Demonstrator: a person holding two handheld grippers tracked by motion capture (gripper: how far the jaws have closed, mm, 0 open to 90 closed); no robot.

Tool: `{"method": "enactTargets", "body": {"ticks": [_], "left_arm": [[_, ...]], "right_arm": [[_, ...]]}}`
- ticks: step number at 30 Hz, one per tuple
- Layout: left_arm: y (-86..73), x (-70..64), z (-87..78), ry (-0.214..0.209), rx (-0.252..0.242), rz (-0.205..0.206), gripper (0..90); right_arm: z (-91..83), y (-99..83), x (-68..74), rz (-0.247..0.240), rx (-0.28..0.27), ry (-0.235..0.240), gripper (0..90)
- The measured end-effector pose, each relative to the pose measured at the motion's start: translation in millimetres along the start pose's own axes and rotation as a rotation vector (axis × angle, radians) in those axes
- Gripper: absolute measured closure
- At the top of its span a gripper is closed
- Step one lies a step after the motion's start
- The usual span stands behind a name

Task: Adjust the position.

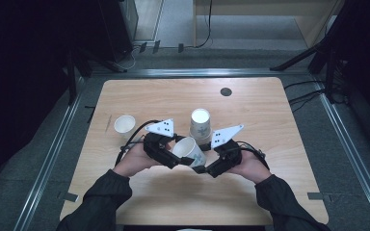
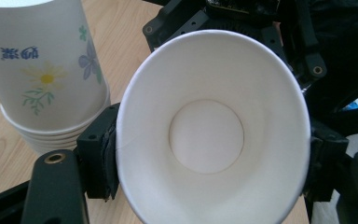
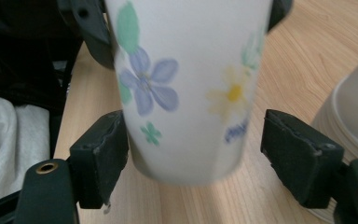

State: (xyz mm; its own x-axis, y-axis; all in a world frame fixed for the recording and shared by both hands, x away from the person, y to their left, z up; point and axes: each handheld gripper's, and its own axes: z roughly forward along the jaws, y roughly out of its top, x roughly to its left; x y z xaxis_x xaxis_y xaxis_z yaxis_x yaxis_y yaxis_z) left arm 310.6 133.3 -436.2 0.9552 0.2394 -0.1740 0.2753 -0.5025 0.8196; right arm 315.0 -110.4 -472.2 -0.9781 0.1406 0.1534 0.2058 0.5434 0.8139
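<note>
Between tools: left tool [image 1: 176, 156] grips paper cup [image 1: 191, 150]; right tool [image 1: 203, 166] released; cup stack [image 1: 200, 124] just behind.

Blue characters on the cup stack [image 2: 42, 84] are too blurred to read.

White flowered paper cup [image 1: 189, 149] tilted sideways above the table, empty.

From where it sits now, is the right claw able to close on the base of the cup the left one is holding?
Probably yes. The right claw is open and already straddles the base of the flowered paper cup, one pad touching, the other apart. The left claw grips nearer the rim, leaving the base free.
</note>
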Motion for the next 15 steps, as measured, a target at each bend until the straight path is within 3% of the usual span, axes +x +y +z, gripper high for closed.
{"method": "enactTargets", "body": {"ticks": [7, 15], "left_arm": [[0.8, 3.9, -11.8, 0.014, -0.003, -0.003, 24.5], [2.0, 8.5, -23.5, 0.040, 0.001, -0.008, 25.0]], "right_arm": [[-0.4, -6.4, 1.0, -0.016, 0.009, -0.067, 21.5], [-2.1, -9.8, 3.7, -0.027, 0.022, -0.080, 20.6]]}}
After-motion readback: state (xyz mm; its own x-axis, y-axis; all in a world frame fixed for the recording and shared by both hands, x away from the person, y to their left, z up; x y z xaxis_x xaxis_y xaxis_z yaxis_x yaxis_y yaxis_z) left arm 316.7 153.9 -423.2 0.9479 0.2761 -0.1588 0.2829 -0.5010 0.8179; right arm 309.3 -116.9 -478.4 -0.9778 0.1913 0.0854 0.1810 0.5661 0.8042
